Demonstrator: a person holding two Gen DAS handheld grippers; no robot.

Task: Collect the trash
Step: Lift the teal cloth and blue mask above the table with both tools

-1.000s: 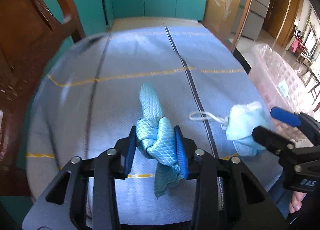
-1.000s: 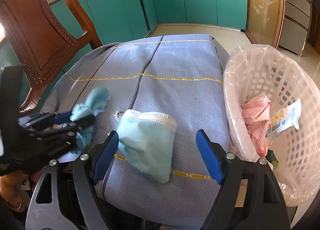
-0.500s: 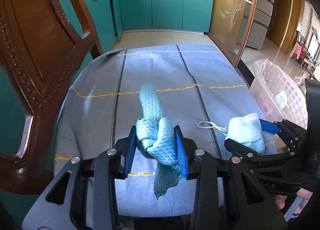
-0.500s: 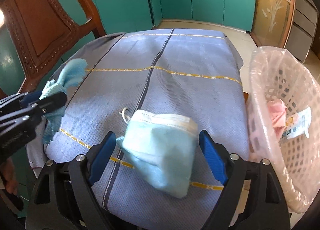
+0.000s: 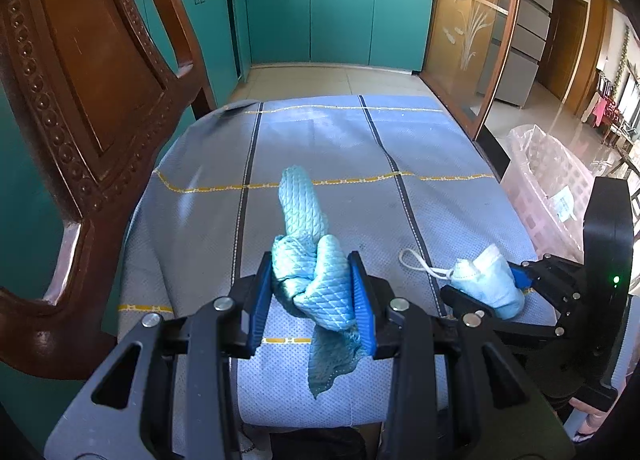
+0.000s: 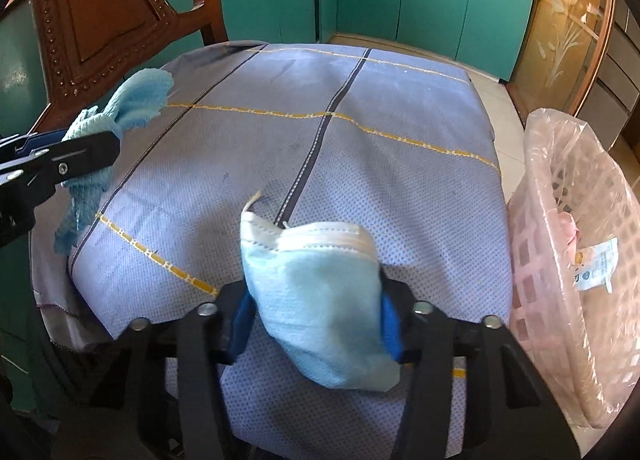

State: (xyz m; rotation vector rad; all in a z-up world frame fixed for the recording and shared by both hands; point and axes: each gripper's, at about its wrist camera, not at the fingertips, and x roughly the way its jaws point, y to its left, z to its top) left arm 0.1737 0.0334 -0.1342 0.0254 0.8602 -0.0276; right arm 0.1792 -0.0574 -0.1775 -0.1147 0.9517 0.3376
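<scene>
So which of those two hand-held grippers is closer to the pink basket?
The right one. The right hand-held gripper, shut on the face mask, sits beside the pink basket. The left hand-held gripper, holding the teal cloth, is farther across the table.

One cloth [image 5: 316, 280], one mask [image 6: 316, 300], one basket [image 6: 568, 260].

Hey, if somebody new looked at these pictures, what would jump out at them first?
The left gripper pinches a knotted teal cloth above the striped tablecloth. Beside it, the right gripper clamps a pale blue face mask, with a lined pink basket at the table's right.
</scene>
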